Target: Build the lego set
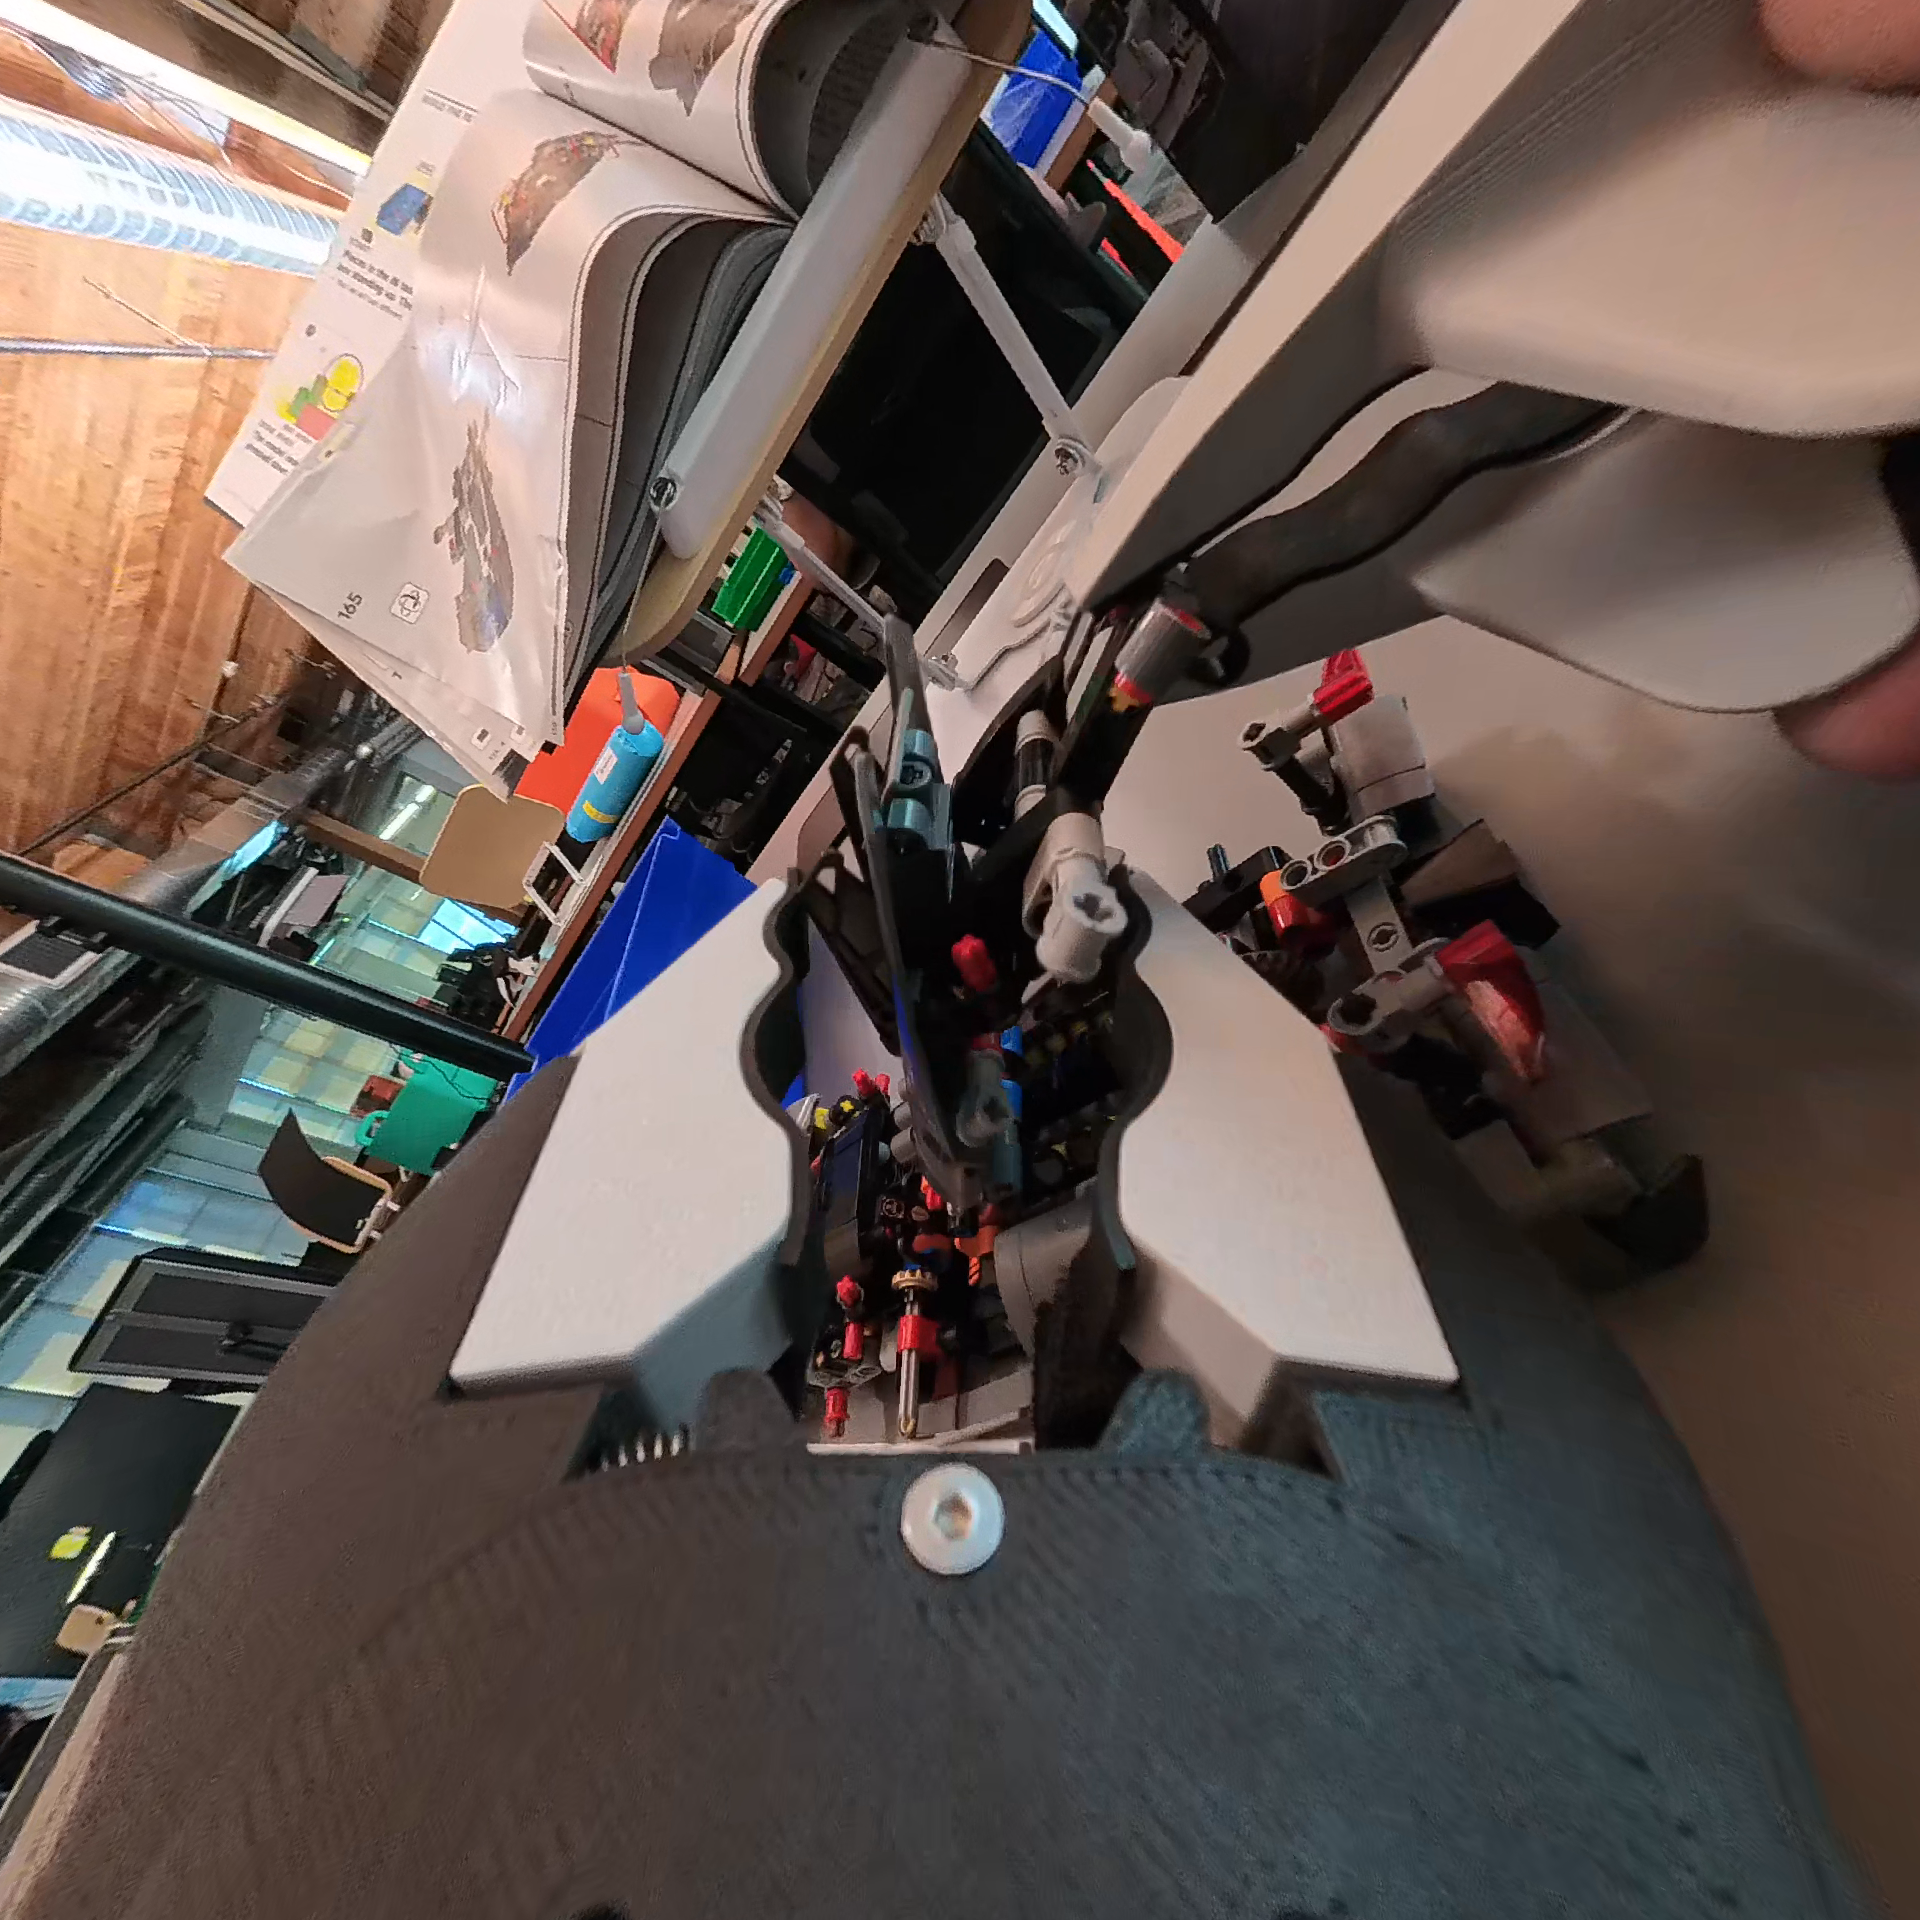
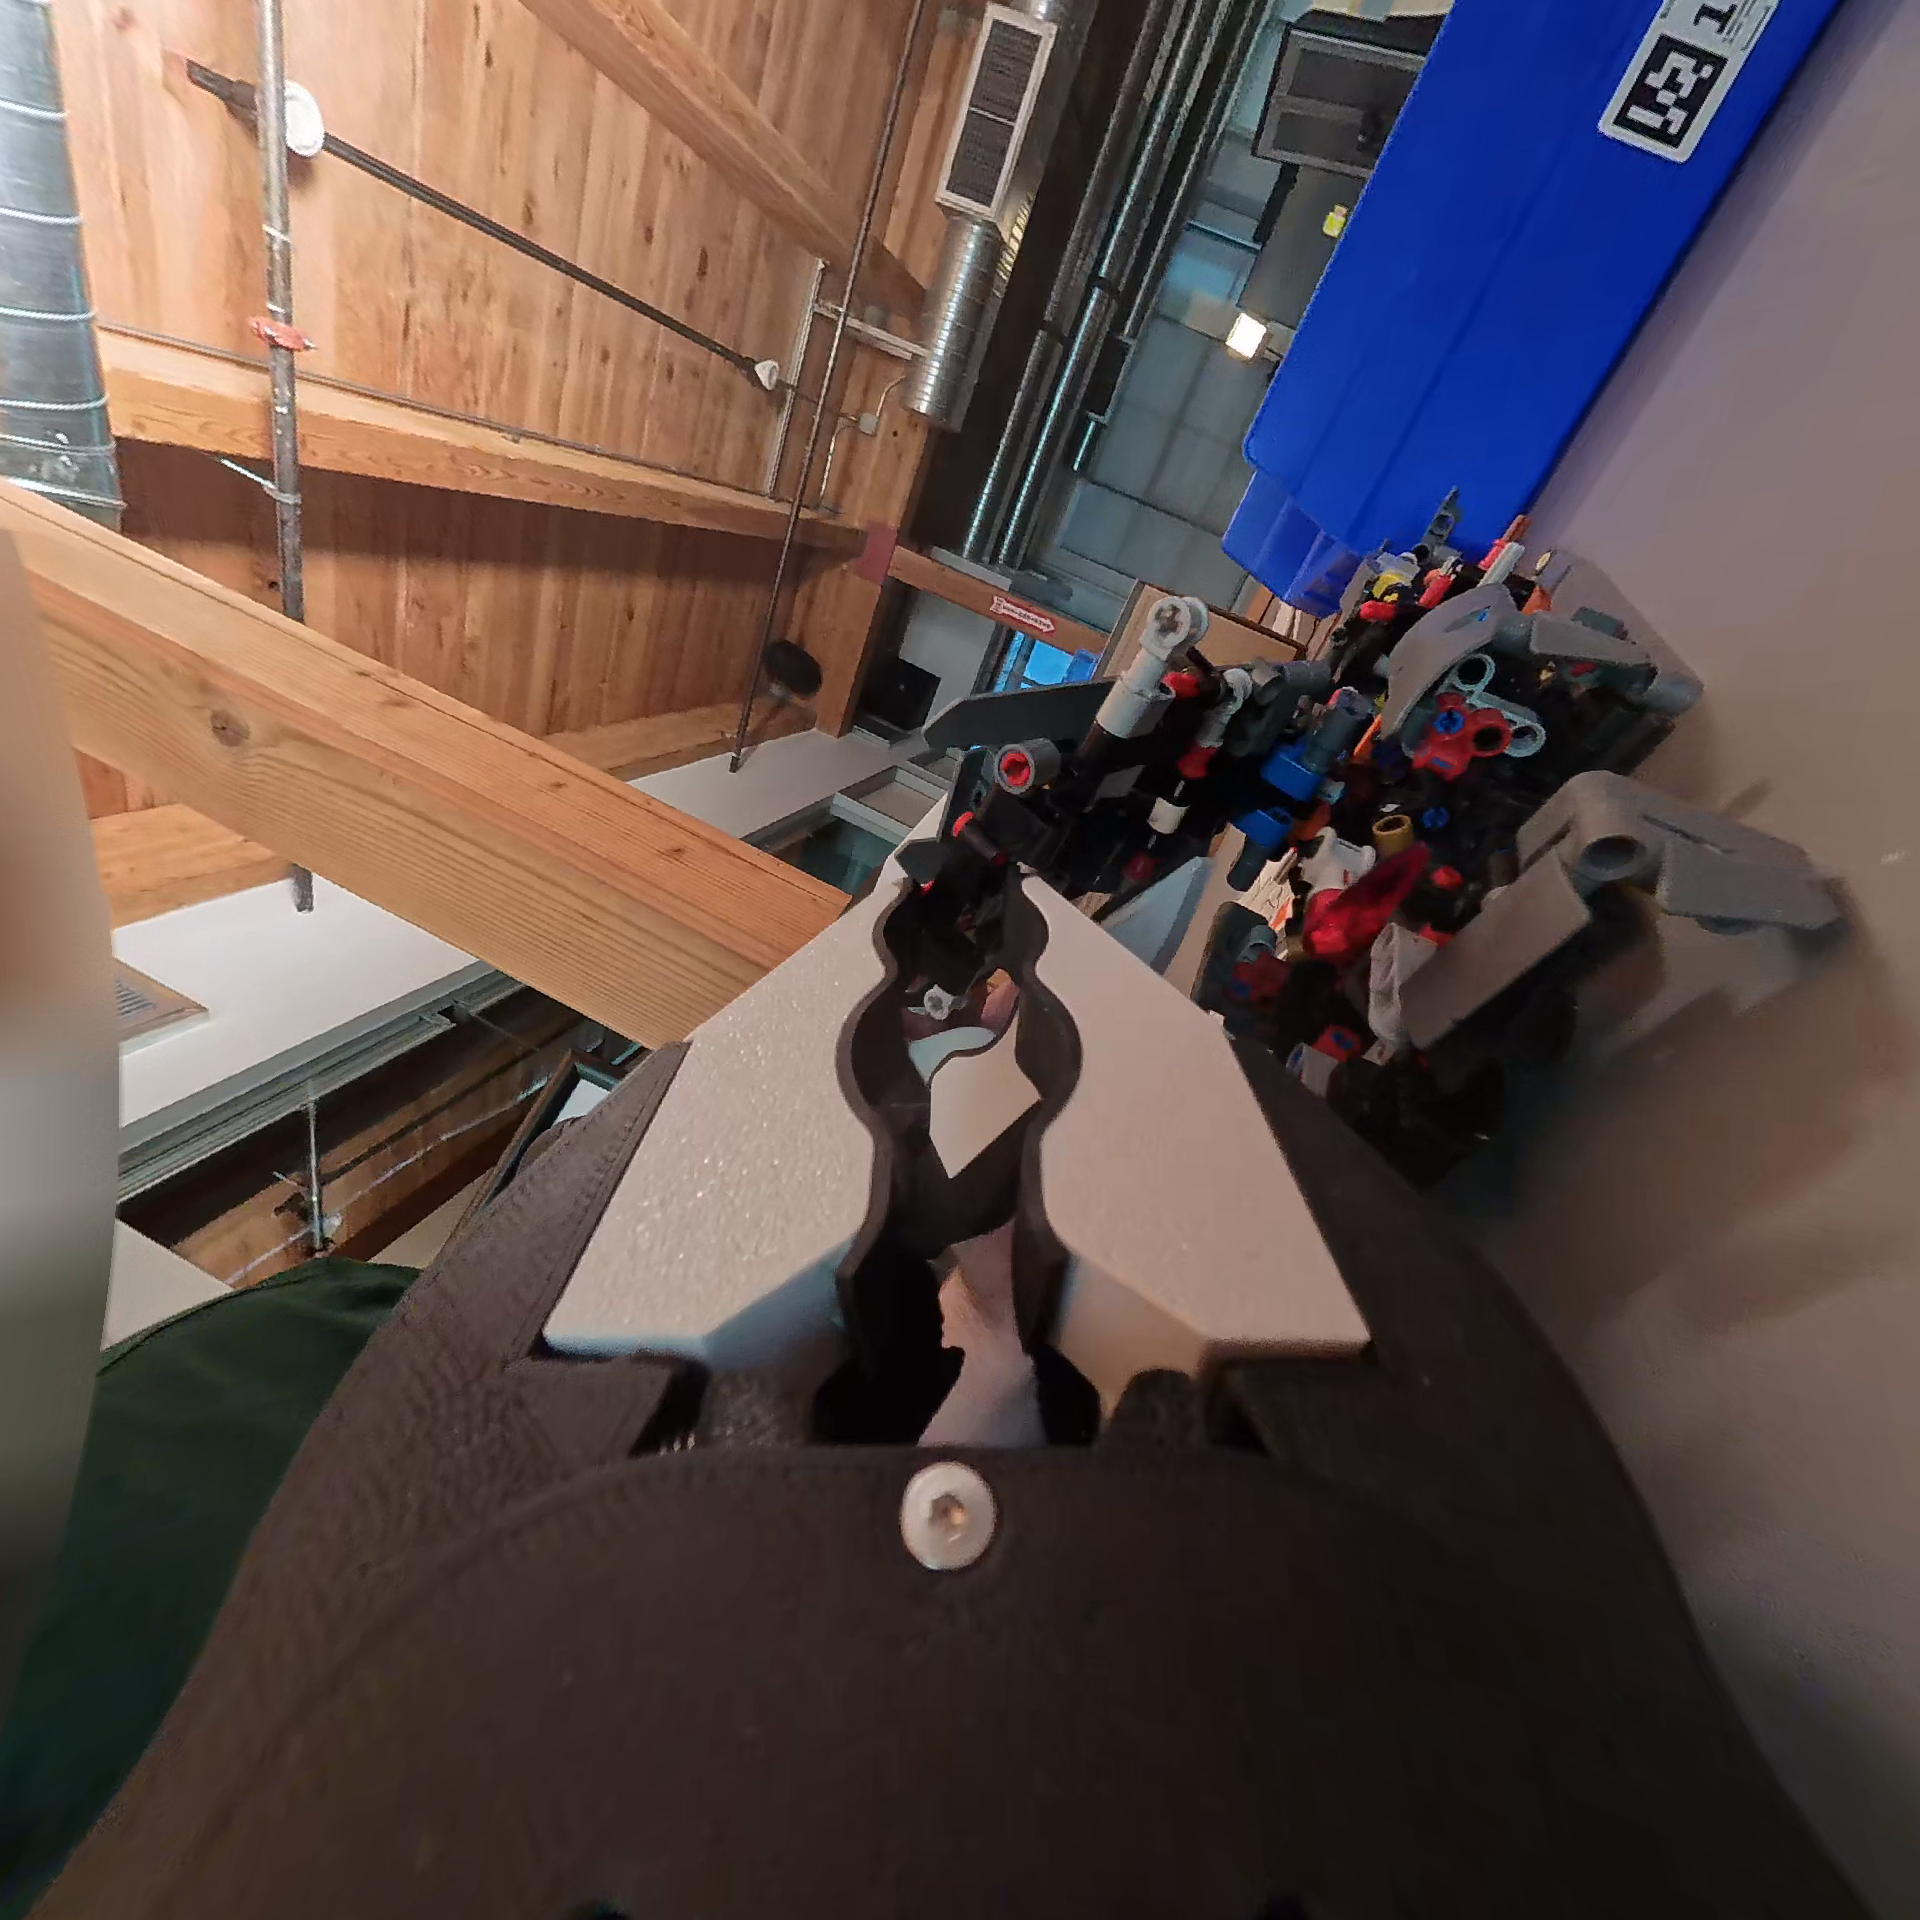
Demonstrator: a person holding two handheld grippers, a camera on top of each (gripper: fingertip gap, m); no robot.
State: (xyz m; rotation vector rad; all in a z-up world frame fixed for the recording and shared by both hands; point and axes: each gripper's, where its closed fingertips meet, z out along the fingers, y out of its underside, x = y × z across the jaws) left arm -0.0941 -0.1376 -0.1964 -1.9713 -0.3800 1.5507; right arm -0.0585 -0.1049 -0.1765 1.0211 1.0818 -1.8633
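Left wrist view: the left gripper (image 1: 961, 1049), tilted hard over, has its matte grey scalloped fingers (image 1: 665, 1164) spread around the lego model (image 1: 956, 1091), a knobbly mass of black, red and blue parts on the pale table (image 1: 1662, 1039). Right gripper (image 2: 961, 925) pinches a black piece at the model's edge (image 2: 1299, 790). Behind, a glossy instruction book (image 1: 499, 343).

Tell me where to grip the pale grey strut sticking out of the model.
Likely the pale grey strut by its straight barrel, just below the round cross-holed head, coming from its free end; lower down, the lego model crowds it.
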